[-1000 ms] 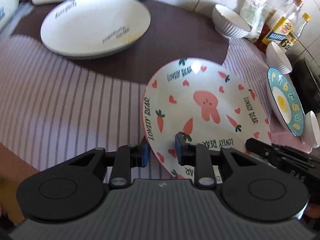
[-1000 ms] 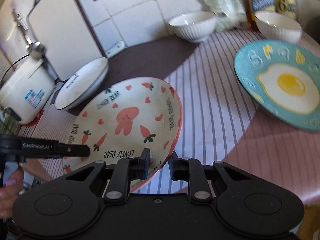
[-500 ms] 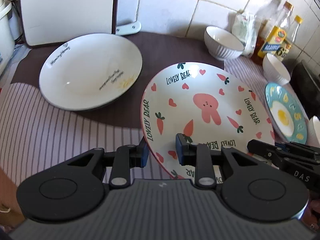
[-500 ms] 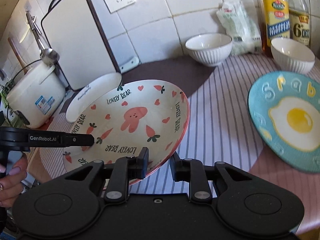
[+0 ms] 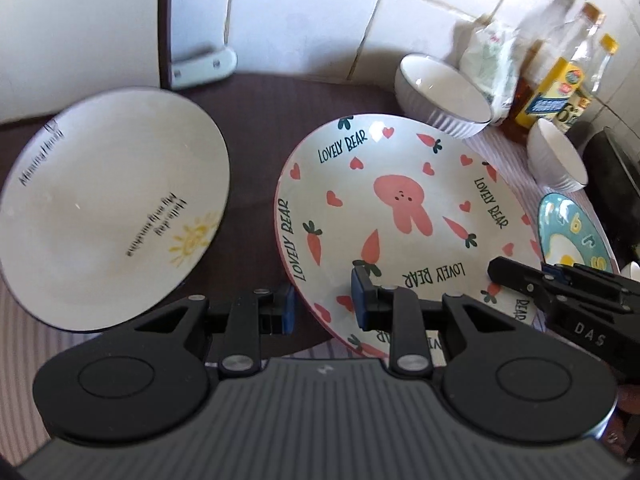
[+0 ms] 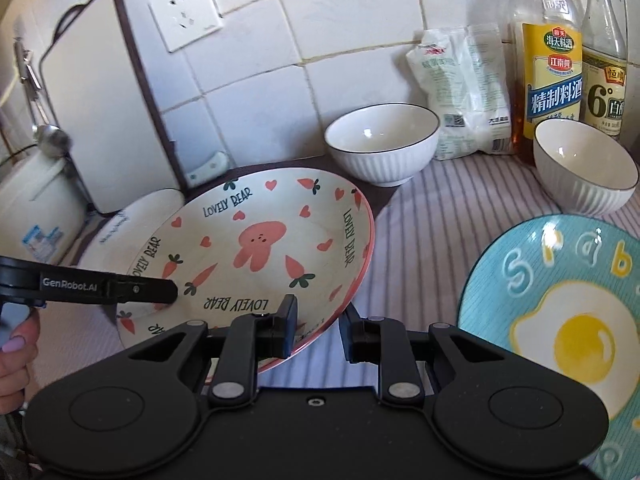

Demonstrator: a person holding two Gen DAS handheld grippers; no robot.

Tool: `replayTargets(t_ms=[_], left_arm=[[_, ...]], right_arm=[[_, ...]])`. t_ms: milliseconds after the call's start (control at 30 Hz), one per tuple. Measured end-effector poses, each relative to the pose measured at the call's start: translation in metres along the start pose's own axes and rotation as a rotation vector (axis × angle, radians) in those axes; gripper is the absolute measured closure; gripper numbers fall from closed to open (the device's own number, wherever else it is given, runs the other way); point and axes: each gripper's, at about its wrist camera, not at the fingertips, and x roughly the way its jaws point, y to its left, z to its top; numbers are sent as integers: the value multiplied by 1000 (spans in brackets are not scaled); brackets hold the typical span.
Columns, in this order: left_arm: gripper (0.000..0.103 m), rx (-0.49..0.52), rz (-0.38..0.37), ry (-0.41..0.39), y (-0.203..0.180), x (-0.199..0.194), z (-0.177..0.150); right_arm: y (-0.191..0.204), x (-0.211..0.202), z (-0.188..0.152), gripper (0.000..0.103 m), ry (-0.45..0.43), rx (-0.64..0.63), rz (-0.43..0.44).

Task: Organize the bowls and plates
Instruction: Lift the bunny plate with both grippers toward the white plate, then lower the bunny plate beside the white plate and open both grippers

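Observation:
The rabbit-and-carrot "Lovely Bear" plate [image 5: 400, 216] is held off the counter by both grippers. My left gripper [image 5: 322, 304] is shut on its near-left rim. My right gripper [image 6: 318, 328] is shut on its near-right rim [image 6: 320, 328]; the plate [image 6: 256, 248] tilts in that view. A large white plate with a sun drawing [image 5: 104, 204] lies to the left, partly hidden behind the rabbit plate in the right wrist view [image 6: 132, 216]. A blue fried-egg plate [image 6: 560, 320] lies to the right. Two white ribbed bowls [image 6: 382, 142] [image 6: 584, 168] stand at the back.
A white cutting board [image 6: 100, 104] leans on the tiled wall, with a rice cooker [image 6: 36, 208] to its left. Two bottles [image 6: 554, 64] [image 6: 604, 60] and a white bag [image 6: 464, 92] stand at the back right. The counter has a striped cloth [image 6: 432, 232].
Both grippers have carried the rabbit plate up and toward the back wall, closer to the white sun plate. The grips on the rim are unchanged.

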Motion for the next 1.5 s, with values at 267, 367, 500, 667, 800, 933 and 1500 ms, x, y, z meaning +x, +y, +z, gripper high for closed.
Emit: replayTargets(t_ms=[267, 367, 500, 667, 800, 933, 1500], left_arm=[[78, -12, 12, 77, -5, 19, 15], [78, -20, 20, 100, -5, 21, 15], [78, -17, 43, 135, -7, 25, 17], [78, 4, 106, 158, -18, 25, 16], [77, 12, 180, 225, -34, 22, 21], [77, 32, 186, 207, -40, 3, 19], [68, -25, 199, 30, 27, -130, -2]], right_arm=[[-11, 23, 4, 76, 5, 24, -57], [-10, 23, 3, 76, 2, 37, -73], [-6, 24, 3, 76, 23, 56, -96], [-8, 29, 3, 75, 53, 81, -124], [10, 19, 5, 74, 50, -49, -214], [14, -6, 12, 61, 28, -28, -178], [92, -76, 18, 44, -107, -50, 83]])
